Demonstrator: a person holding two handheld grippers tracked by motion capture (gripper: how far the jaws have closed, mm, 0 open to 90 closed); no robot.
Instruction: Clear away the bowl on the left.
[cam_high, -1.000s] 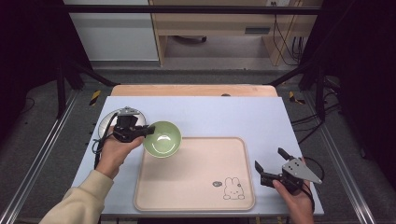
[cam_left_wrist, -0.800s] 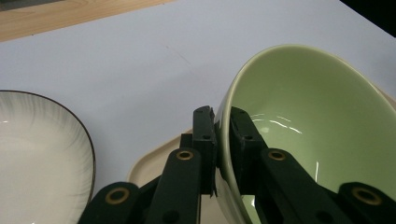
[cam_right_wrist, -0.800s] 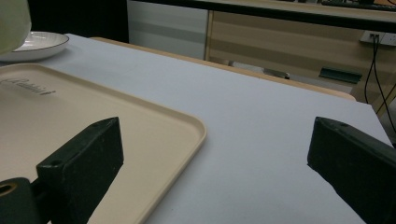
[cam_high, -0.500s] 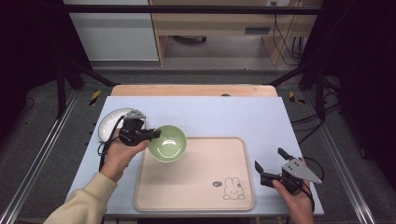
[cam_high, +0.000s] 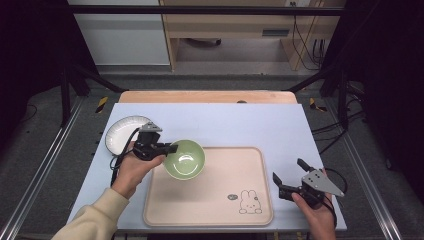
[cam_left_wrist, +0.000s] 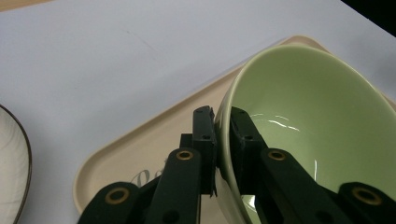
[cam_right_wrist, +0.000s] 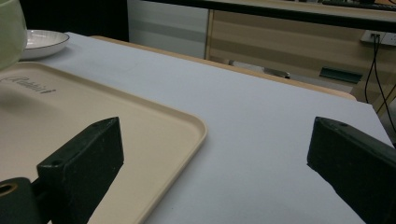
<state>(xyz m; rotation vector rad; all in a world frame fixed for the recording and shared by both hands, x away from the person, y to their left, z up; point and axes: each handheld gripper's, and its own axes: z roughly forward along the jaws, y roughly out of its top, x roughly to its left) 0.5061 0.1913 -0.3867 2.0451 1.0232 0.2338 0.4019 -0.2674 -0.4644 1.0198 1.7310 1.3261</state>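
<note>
So the left gripper (cam_high: 159, 148) has its fingers (cam_left_wrist: 204, 140) pinched on the rim of the green bowl (cam_high: 184, 159), one finger outside the wall and one inside, clear as day in the left gripper view. The bowl is glossy, smooth ceramic-looking stuff, round and fairly deep, with light glinting off the inside. It sits over the near-left corner of the tray (cam_high: 210, 210); can't tell whether it's touching the tray or lifted off it.

The tray is a beige rounded rectangle with a low raised lip, matte finish, and a little rabbit drawing (cam_high: 248, 202) printed near its right front corner. In the right gripper view you can read a bit of script lettering on it too.

Off to the left, behind the left hand (cam_high: 131, 170), there's a shallow white plate (cam_high: 122, 135) with a thin dark rim line and faint ribbing. It's beside the tray, not on it.

The right gripper (cam_high: 290, 176) is just off the tray's right edge over the pale blue-grey bench (cam_high: 225, 122), fingers spread wide with nothing between them.

Count: one bowl, one plate, one tray, two grippers. Nothing sits between bowl and tray middle.
</note>
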